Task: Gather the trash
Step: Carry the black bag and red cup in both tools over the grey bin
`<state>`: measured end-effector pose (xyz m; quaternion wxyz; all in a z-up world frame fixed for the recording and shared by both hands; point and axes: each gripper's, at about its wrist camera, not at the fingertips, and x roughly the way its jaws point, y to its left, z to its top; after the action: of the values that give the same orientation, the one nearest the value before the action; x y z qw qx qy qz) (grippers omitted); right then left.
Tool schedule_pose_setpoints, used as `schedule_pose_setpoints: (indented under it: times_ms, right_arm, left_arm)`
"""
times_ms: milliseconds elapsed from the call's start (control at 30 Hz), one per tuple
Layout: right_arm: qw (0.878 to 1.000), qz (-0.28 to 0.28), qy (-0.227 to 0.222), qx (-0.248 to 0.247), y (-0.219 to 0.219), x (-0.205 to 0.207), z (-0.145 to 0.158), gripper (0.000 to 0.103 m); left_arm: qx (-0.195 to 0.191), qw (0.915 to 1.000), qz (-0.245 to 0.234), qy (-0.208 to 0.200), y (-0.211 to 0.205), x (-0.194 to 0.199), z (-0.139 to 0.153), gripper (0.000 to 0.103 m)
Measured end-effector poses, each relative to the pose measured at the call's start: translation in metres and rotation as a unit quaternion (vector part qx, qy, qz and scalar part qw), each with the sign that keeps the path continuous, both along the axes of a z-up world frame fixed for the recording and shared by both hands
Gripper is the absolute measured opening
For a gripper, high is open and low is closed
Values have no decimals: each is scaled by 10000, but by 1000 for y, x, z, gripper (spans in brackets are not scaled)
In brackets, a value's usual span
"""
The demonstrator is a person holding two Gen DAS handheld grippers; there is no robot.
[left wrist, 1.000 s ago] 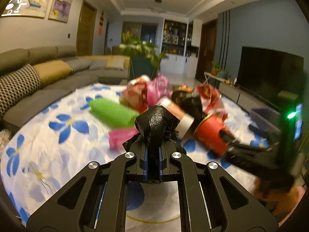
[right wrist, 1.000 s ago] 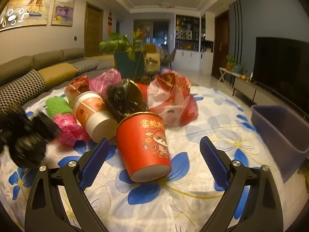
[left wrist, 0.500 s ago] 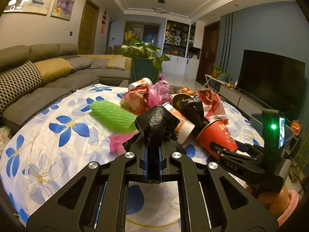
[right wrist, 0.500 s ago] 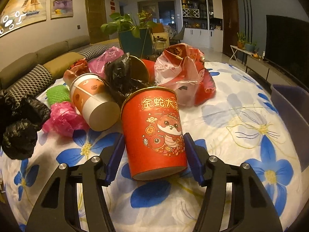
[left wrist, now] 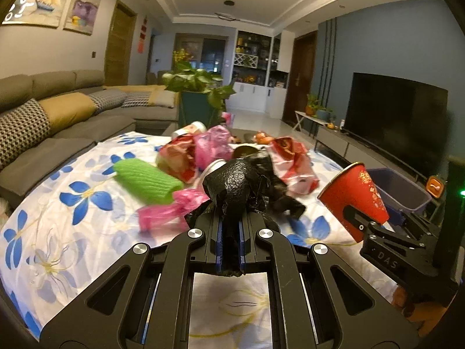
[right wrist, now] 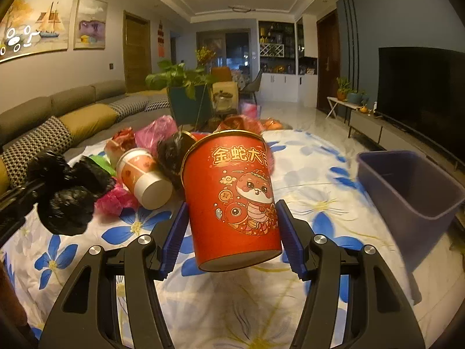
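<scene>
Flower-printed tablecloth bearing a trash heap; rectangular purple plastic bin at its right edge. Right gripper clamps the red paper cup, lifted; left gripper pinches crumpled black plastic bag.

A red paper cup printed with a cartoon snake and gold characters is clamped between the blue pads of the right gripper and is held clear of the flowered tablecloth, tilted slightly. Behind it a heap of trash is seen: an orange-and-white cup lying on its side, pink bags and a black bag. At the left edge a crumpled black bag is gripped by the left gripper. A purple bin is seen at the right
</scene>
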<state>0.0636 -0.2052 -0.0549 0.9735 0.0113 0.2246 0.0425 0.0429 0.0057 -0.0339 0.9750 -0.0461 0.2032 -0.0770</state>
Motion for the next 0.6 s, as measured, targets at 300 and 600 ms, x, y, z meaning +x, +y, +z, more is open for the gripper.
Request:
schedule_pose_setpoints:
  times_ms: [300, 600]
  right_arm:
    - [9991, -256, -311, 88, -24, -26, 20, 60]
    - [9968, -536, -584, 119, -49, -40, 32, 60]
  left_arm:
    - [64, 9989, -451, -60, -33, -1, 8, 7]
    - [30, 9955, -923, -230, -64, 6, 22, 7]
